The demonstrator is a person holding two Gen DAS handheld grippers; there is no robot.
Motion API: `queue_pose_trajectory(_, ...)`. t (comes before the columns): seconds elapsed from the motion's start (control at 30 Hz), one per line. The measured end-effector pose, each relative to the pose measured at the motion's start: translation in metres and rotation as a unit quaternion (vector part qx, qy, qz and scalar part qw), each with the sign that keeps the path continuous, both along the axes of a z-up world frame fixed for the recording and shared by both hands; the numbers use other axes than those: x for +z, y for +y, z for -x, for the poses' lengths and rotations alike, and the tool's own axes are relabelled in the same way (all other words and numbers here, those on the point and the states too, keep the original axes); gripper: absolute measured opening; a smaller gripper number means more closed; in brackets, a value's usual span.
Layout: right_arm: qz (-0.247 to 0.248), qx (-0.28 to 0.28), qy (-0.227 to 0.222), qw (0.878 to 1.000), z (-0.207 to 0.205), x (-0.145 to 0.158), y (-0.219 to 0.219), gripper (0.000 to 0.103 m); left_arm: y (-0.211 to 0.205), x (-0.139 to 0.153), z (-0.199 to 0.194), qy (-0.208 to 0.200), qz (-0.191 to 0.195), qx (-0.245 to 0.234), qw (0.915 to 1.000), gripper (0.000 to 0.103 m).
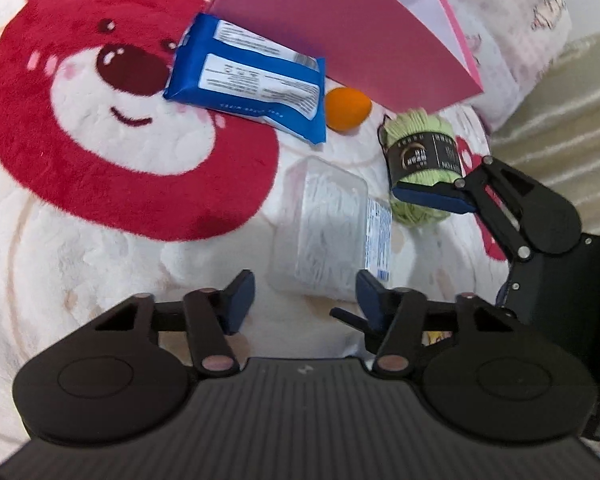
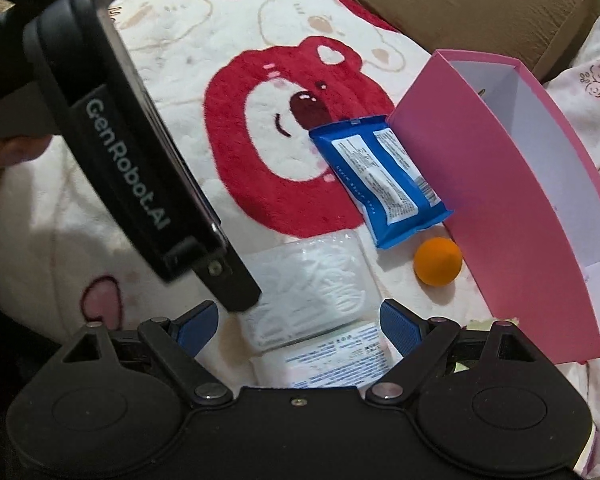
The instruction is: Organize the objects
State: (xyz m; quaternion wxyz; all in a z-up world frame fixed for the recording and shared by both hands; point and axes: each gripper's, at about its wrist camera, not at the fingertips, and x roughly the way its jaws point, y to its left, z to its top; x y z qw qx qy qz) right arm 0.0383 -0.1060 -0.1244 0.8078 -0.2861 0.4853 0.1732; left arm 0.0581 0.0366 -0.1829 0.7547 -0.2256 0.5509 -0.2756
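— Which step is judged to be in hand?

— A pick-up, it seems; nothing is seen inside the pink box [image 2: 500, 200], so the organizing is judged to be barely begun; the clear plastic case [image 1: 324, 224] is being addressed first, lying flat on the bear blanket [image 1: 80, 260] in front of the pink box and apart from it.

— How is the left gripper [image 1: 306, 304] set?

— It is partly spread; the near end of the clear plastic case is bracketed by its fingers; a gap is seen at one pad, and contact at the other cannot be told; nothing is pinched yet.

— And the right gripper [image 2: 298, 324]?

— It is spread wide and nothing is held; one finger is laid across the green yarn skein [image 1: 416, 140], which rests just in front of the pink box's near corner.

— What is called for next?

— The case is to be squeezed firmly, since smooth plastic is likely to slip; then it is to be lifted over the pink wall; the orange ball [image 1: 347, 109] and the blue wipes pack [image 1: 252, 76], both against the pink box, are to be left undisturbed.
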Motion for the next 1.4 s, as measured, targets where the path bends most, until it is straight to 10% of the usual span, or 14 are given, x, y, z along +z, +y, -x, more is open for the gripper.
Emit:
queue_pose_trajectory(0.6,0.009,0.017,0.035,0.999,-0.025,-0.027,-0.012,0.097,-0.006,-0.019,-0.005,0.013,-0.003,0.004,0.9999,0.038)
queue_pose_trajectory(0.9,-0.052,-0.068,0.002,0.996,-0.038,-0.032,-0.019,0.097,-0.006,-0.013,-0.007,-0.029,0.003,0.053,0.9982,0.038)
queue_pose_trajectory(1.4,-0.220,-0.262,-0.012,0.940,-0.031,-0.019,-0.029,0.097,0.021,-0.011,-0.022,-0.026,0.010,0.091,0.9954,0.037)
